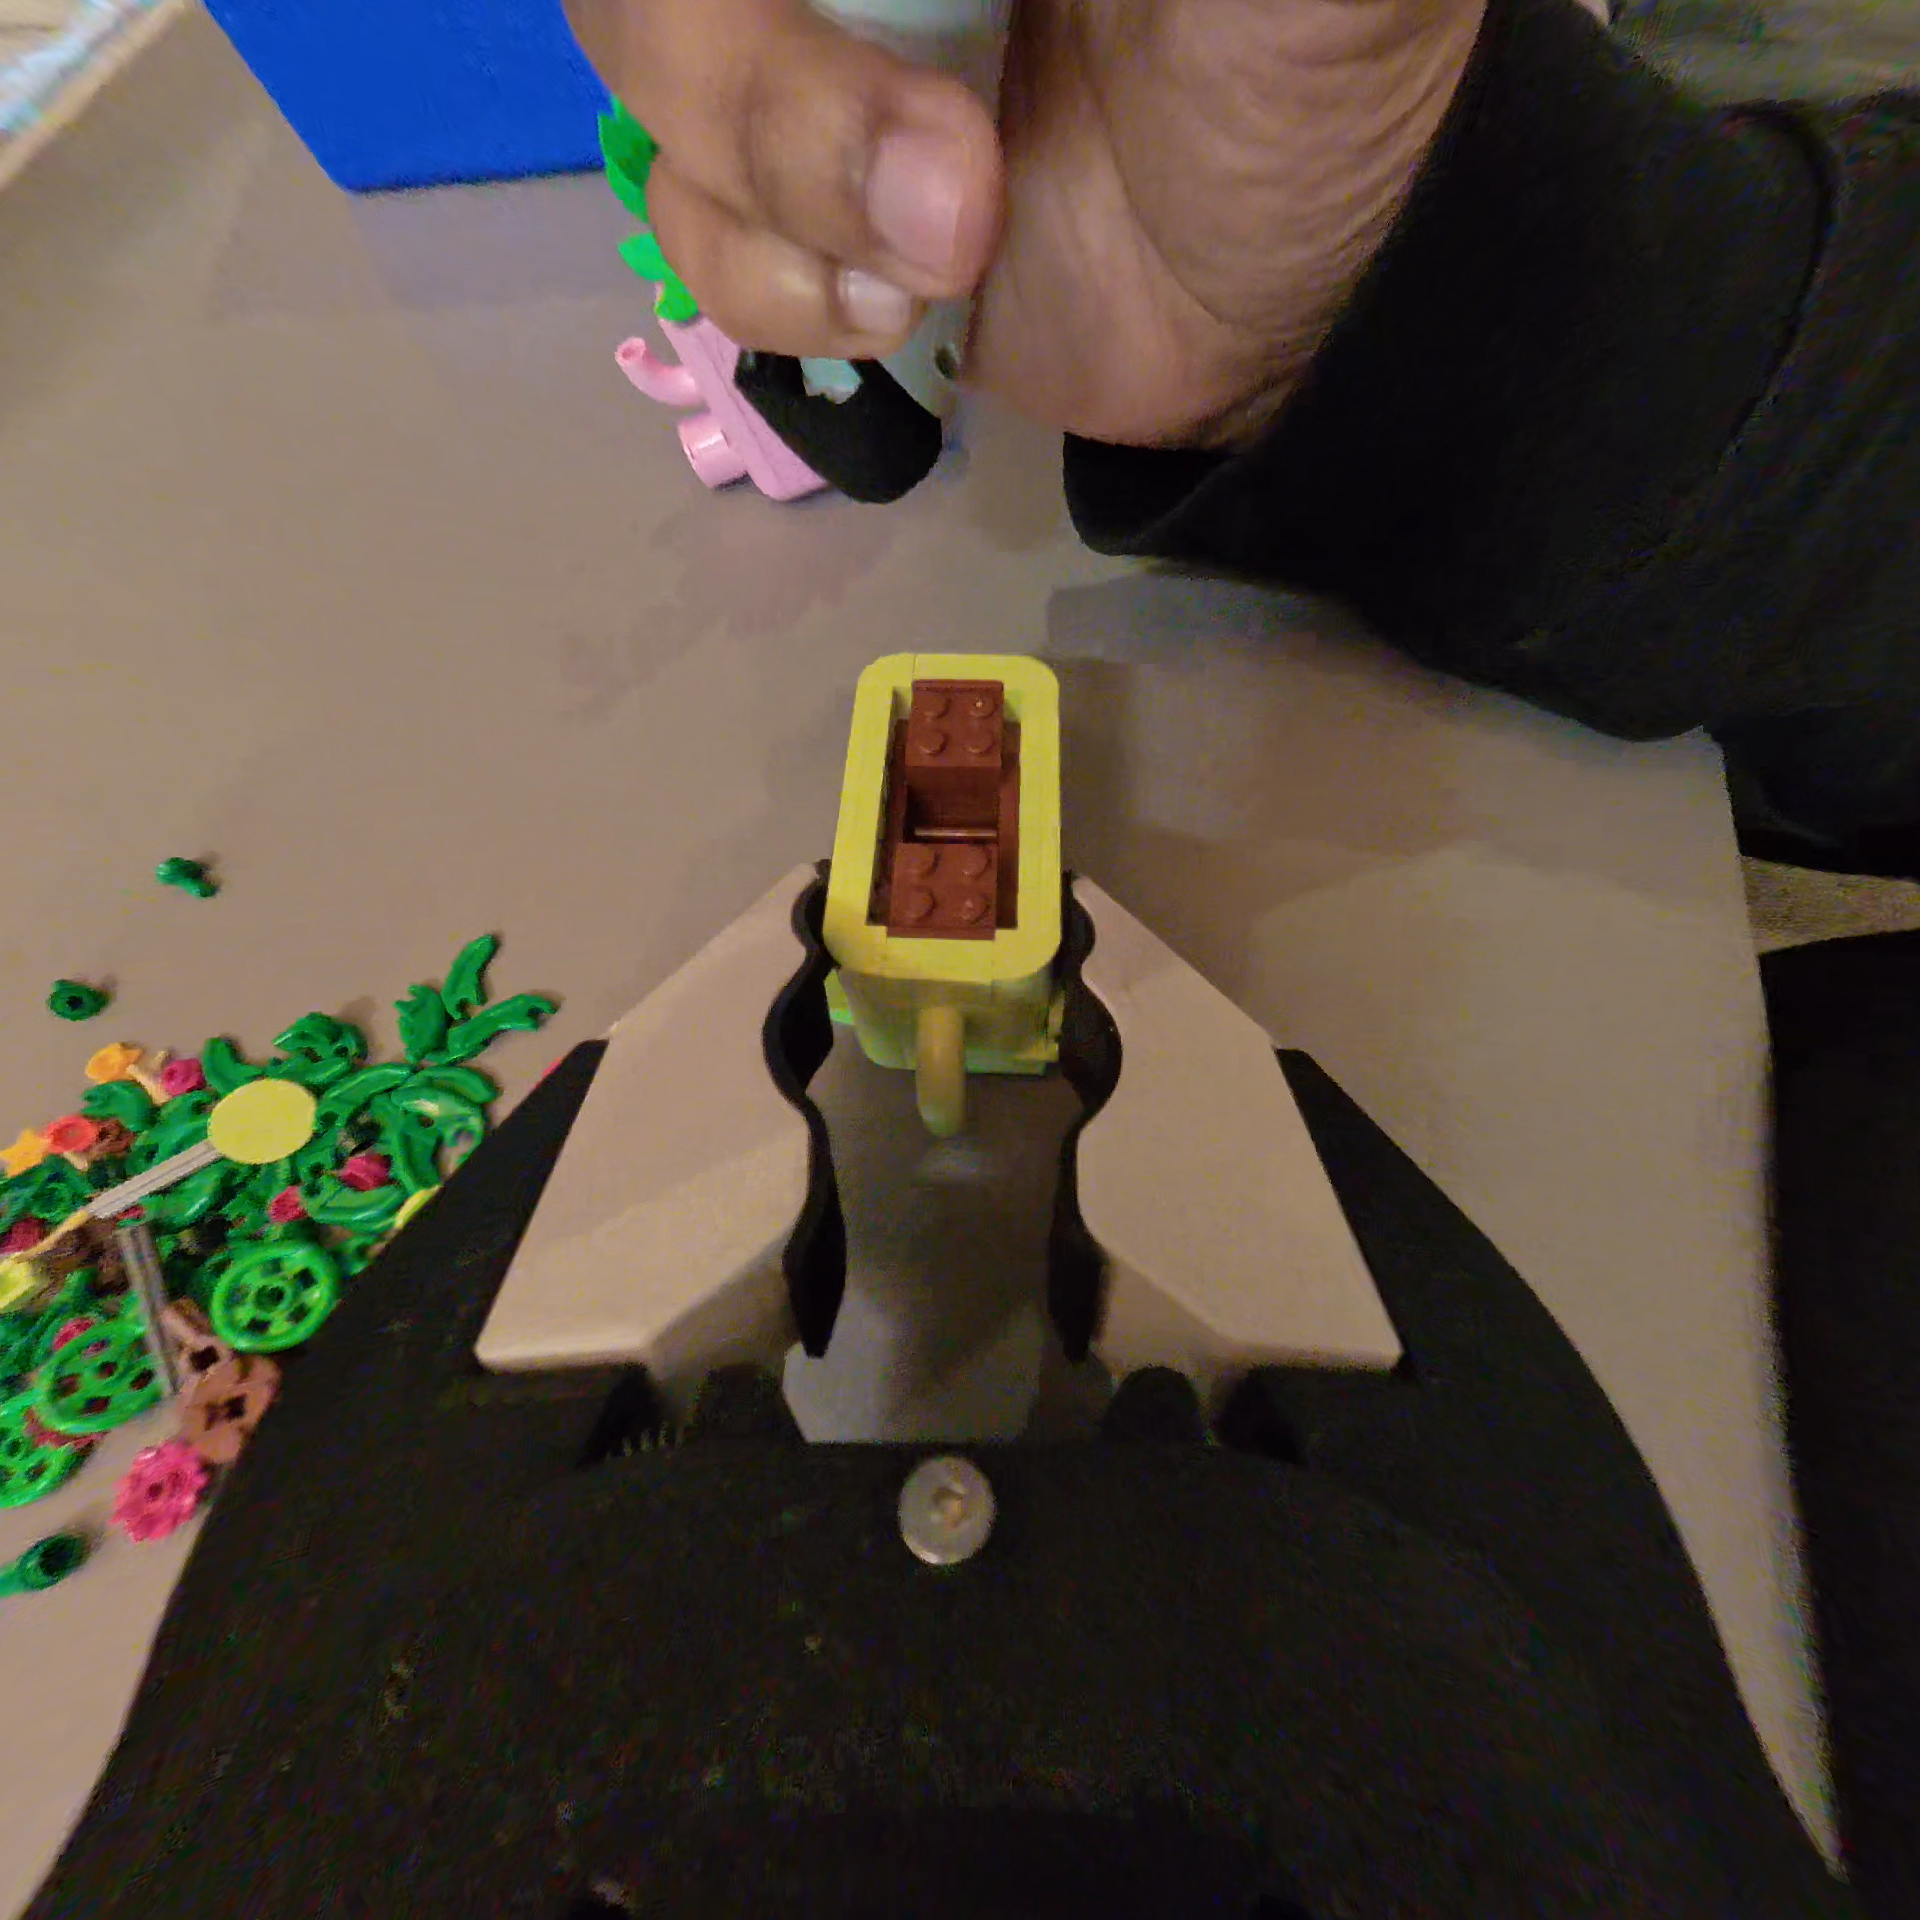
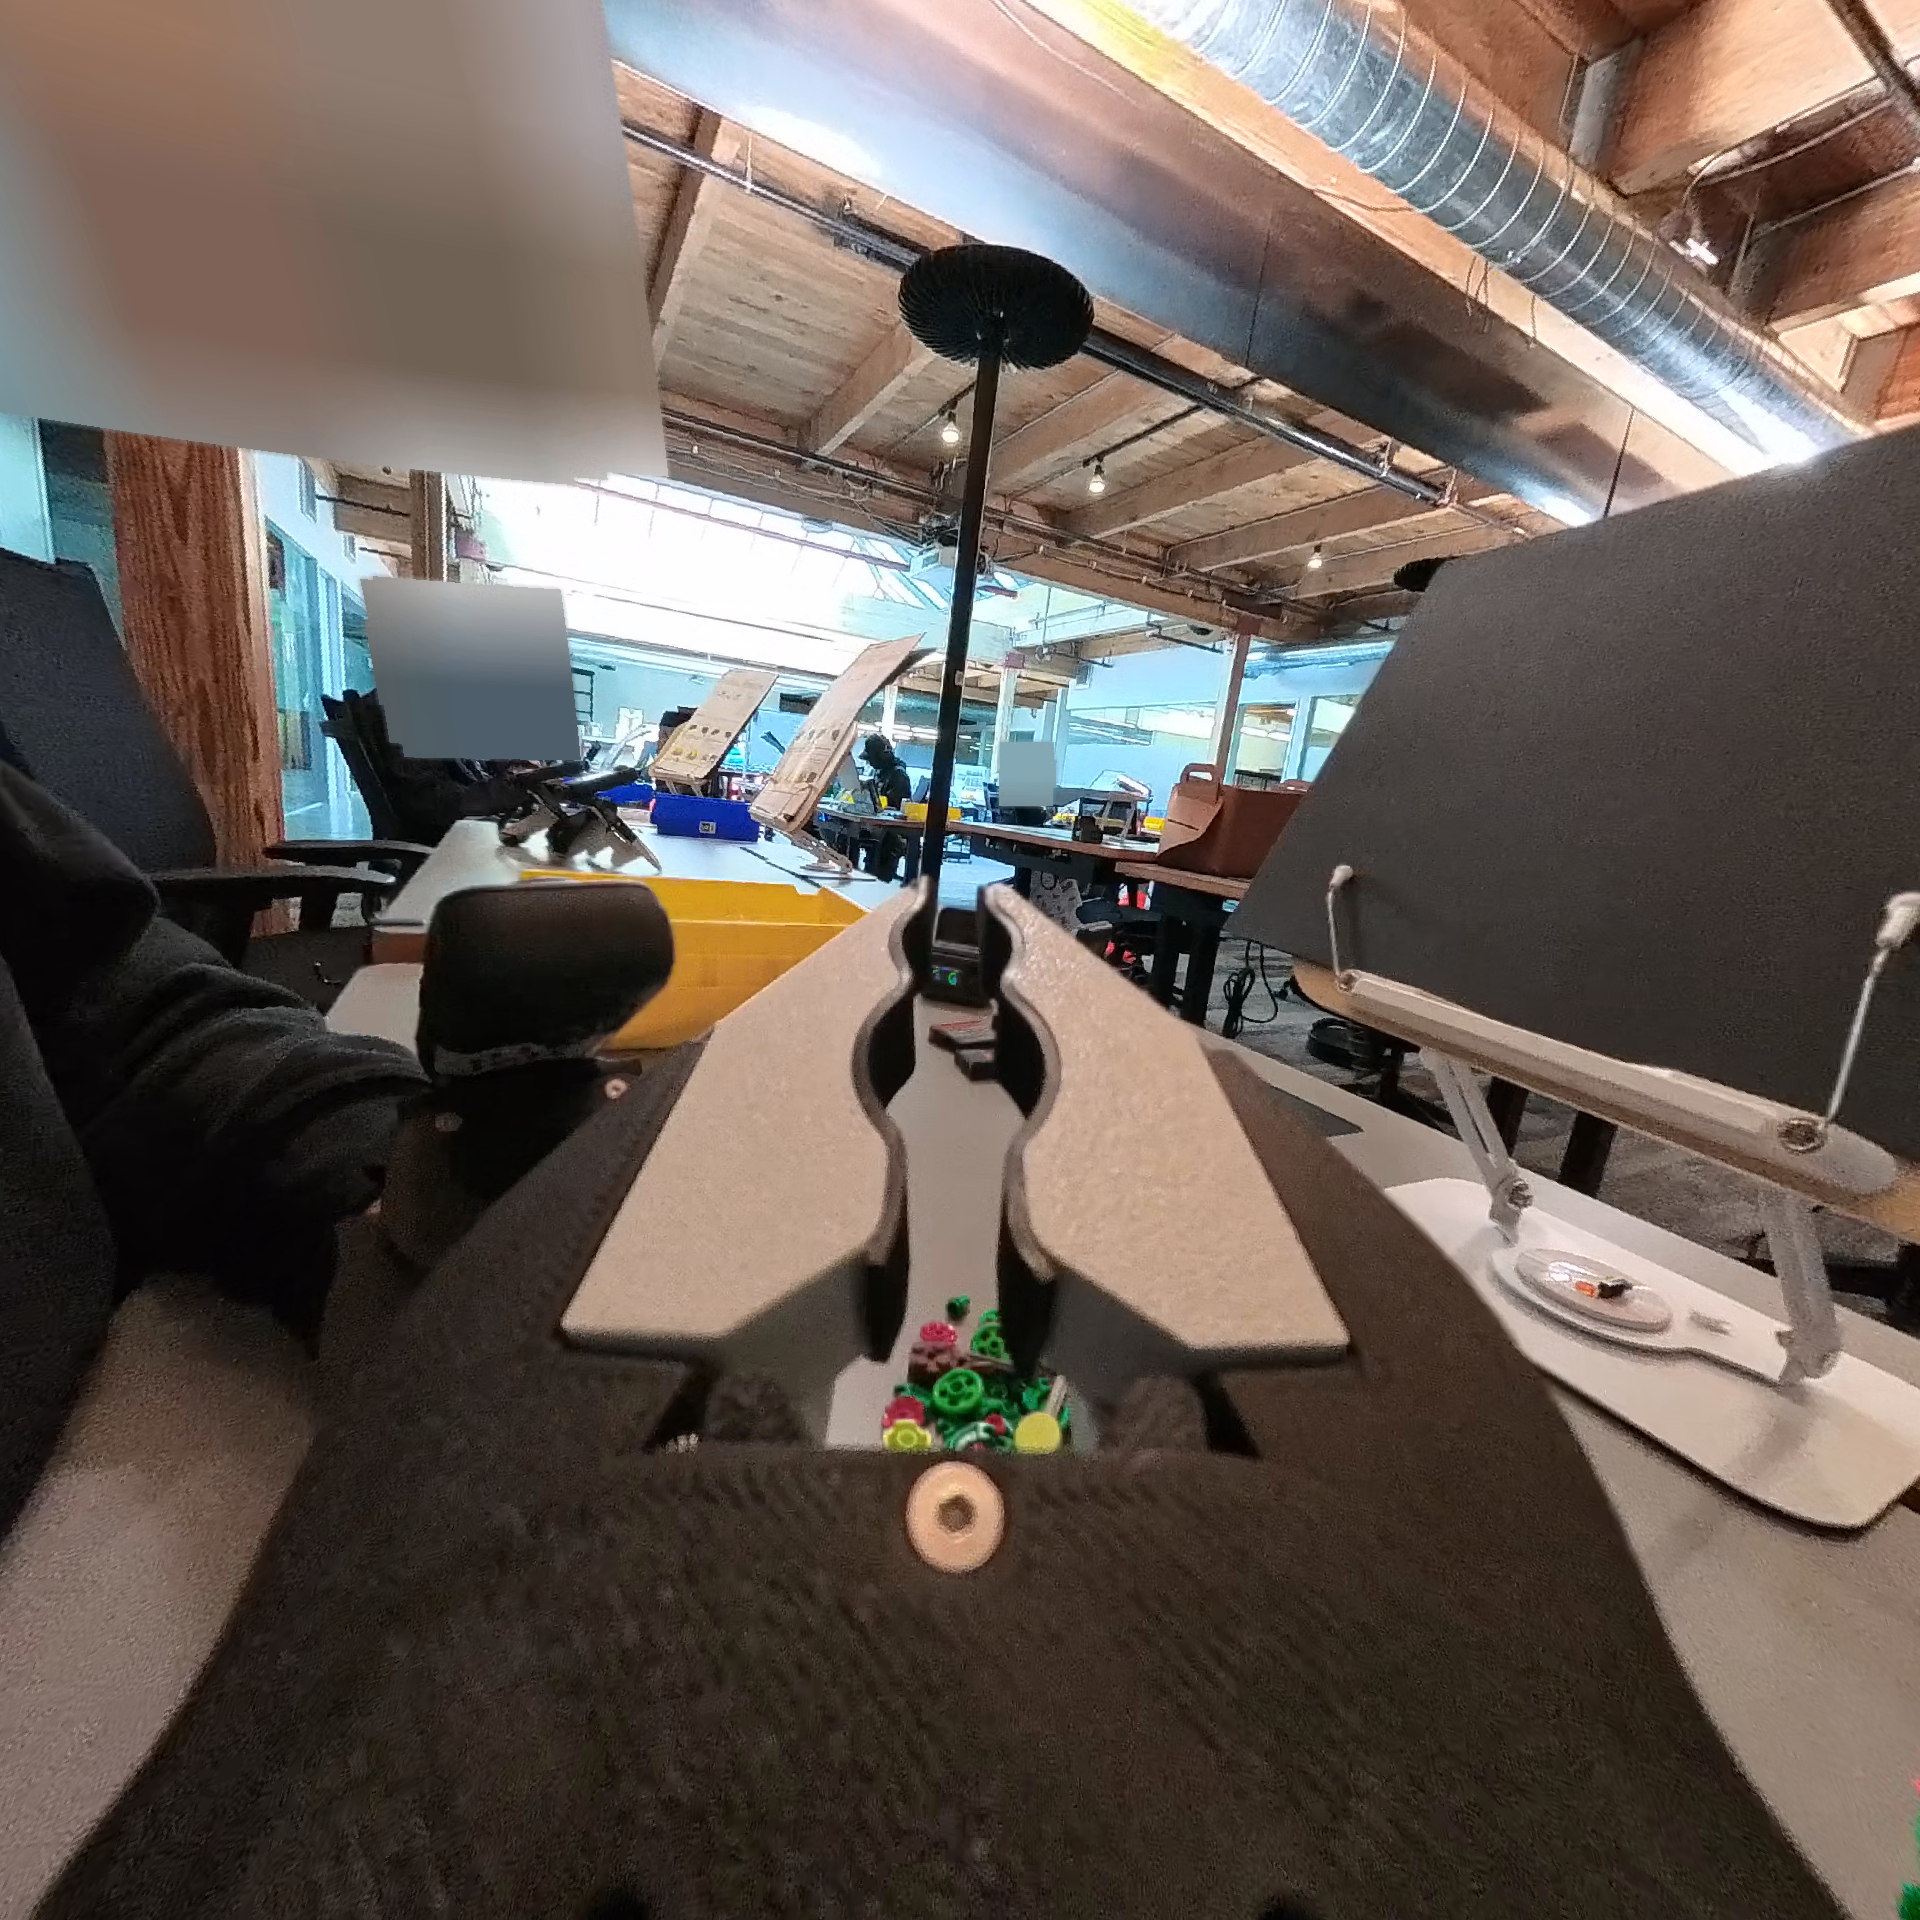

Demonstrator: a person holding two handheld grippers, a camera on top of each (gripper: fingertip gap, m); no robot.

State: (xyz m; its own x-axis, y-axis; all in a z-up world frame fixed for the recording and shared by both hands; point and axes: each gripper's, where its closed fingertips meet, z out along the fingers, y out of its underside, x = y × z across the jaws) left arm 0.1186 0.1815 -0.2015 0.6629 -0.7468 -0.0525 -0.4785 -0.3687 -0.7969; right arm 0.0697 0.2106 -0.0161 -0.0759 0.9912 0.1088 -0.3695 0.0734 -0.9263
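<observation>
Here the left gripper [image 1: 943, 971] has its jaws closed on the near end of a small yellow-green brick planter [image 1: 943, 862], the black wavy pads pressing its two long sides. The planter is an oblong box built of toy bricks, with a smooth rounded rim and a hollow middle holding two reddish-brown studded bricks [image 1: 951, 800], one at the near end and one standing higher at the far end, with a gap between them. A pale yellow ring-shaped handle [image 1: 940, 1081] hangs from its near face, between the jaws. Its long axis runs straight away from the camera, in line with the fingers, open top upward, over the grey worktop [image 1: 364, 623]. Beyond it a person's hand [image 1: 935, 187] in a black sleeve grips another tool whose black tip touches a pink brick piece [image 1: 727, 426] with green leaves. To the left lies a loose heap of green leaves, wheels and small flowers [image 1: 229, 1195], and a blue box [image 1: 416, 83] stands at the far edge. In the right wrist view the right gripper [image 2: 951, 935] points up and out across the room, its jaws narrowly apart with nothing between them; the heap shows below through the gap, a yellow bin [image 2: 727, 956] sits beyond, and a white stand [image 2: 1662, 1351] is at the right.
</observation>
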